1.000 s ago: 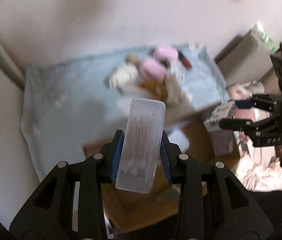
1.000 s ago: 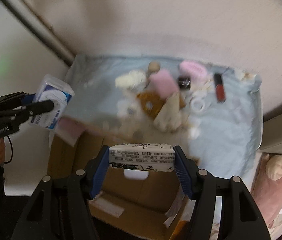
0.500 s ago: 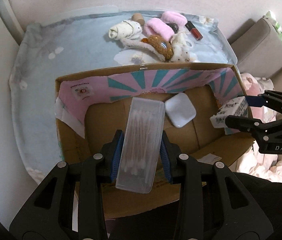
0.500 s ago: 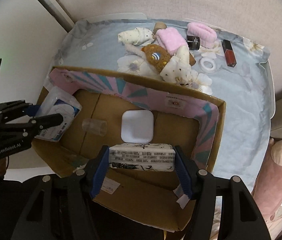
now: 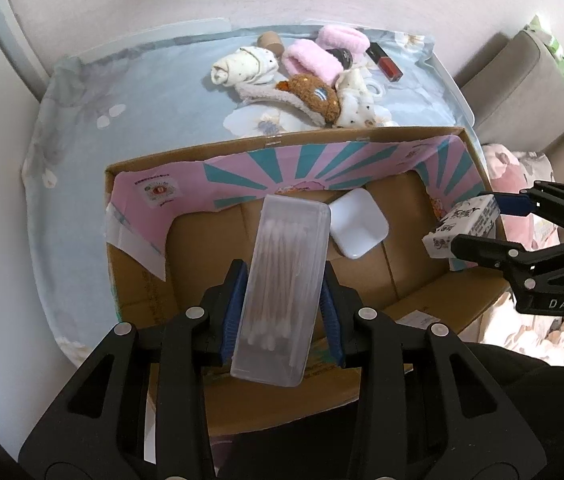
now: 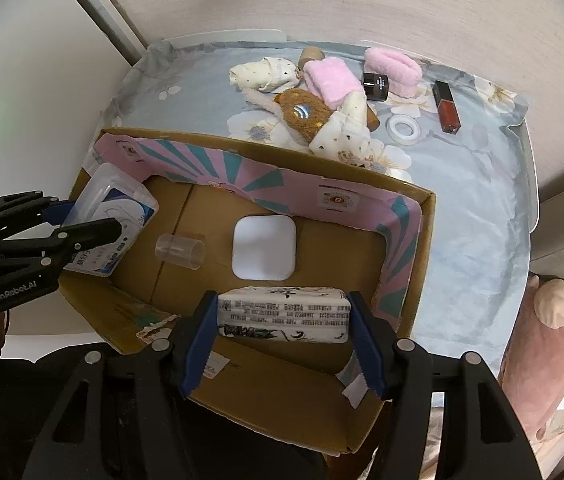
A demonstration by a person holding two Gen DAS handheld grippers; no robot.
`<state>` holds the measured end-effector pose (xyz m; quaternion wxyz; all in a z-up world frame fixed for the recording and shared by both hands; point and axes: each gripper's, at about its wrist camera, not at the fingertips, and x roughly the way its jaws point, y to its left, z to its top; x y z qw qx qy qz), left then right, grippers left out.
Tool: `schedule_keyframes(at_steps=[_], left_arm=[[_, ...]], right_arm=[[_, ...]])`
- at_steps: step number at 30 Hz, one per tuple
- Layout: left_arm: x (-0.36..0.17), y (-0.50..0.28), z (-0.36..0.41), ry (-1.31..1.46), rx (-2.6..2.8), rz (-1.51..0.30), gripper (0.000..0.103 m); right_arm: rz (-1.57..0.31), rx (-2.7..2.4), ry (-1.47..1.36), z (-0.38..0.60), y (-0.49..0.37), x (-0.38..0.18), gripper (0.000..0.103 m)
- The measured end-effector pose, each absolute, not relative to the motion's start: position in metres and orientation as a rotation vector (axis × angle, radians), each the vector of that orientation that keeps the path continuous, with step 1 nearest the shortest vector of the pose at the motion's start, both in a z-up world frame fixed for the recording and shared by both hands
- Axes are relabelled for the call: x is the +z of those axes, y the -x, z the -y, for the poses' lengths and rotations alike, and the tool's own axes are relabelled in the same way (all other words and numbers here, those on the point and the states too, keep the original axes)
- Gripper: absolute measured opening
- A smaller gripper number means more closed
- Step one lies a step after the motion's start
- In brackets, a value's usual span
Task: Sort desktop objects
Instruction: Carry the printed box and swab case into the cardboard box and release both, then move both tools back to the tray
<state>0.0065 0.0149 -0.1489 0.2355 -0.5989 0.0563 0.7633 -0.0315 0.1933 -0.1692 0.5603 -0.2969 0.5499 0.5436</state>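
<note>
Left gripper [image 5: 282,312]: you had its blue pads clamped on the clear rectangular plastic box of cotton swabs [image 5: 282,292], long end sticking out past the fingertips.
Right gripper [image 6: 282,336]: you had its pads clamped on the ends of the white printed tissue pack [image 6: 283,314], crosswise between the fingers.
Open cardboard box with pink-teal lining [image 6: 417,240]: below both pairs of fingers.
White square lid [image 6: 264,248]: on the box floor, just beyond the right fingertips.
Clear plastic cup [image 6: 180,251]: lying beside it.
</note>
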Motion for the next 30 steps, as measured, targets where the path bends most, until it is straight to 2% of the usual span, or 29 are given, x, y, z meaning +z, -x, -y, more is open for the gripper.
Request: schedule_keyframes(at_steps=[2, 3, 4, 5, 6, 7, 8, 23, 30], left_arm=[[-0.151, -0.006, -0.016, 1.663, 2.096, -0.168, 0.035], [-0.151, -0.006, -0.017, 1.667, 2.101, -0.195, 0.049], [-0.151, -0.007, -0.019, 1.665, 2.107, -0.215, 0.066], [-0.150, -0.007, -0.019, 1.659, 2.111, -0.225, 0.101], [-0.147, -0.007, -0.020, 1.638, 2.121, -0.222, 0.103], [-0.145, -0.007, -0.020, 1.622, 2.124, -0.212, 0.103], [-0.143, -0.007, -0.020, 1.615, 2.122, -0.210, 0.103], [-0.138, -0.001, -0.021, 1.600, 2.108, -0.233, 0.103], [-0.129, 0.005, -0.021, 1.576, 2.115, -0.229, 0.103]], right_arm=[[-1.289, 1.272, 0.712, -0.195, 0.033, -0.169, 0.059], [-1.288, 1.272, 0.704, -0.195, 0.033, -0.169, 0.060], [-1.295, 1.277, 0.697, -0.195, 0.033, -0.169, 0.061], [-1.317, 1.281, 0.695, -0.196, 0.033, -0.171, 0.070], [-1.340, 1.274, 0.695, -0.196, 0.032, -0.173, 0.079], [-1.355, 1.261, 0.692, -0.197, 0.032, -0.175, 0.093], [-1.349, 1.262, 0.679, -0.196, 0.031, -0.174, 0.097], [-1.334, 1.238, 0.653, -0.196, 0.025, -0.166, 0.097], [-1.258, 1.181, 0.613, -0.197, 0.013, -0.147, 0.097]])
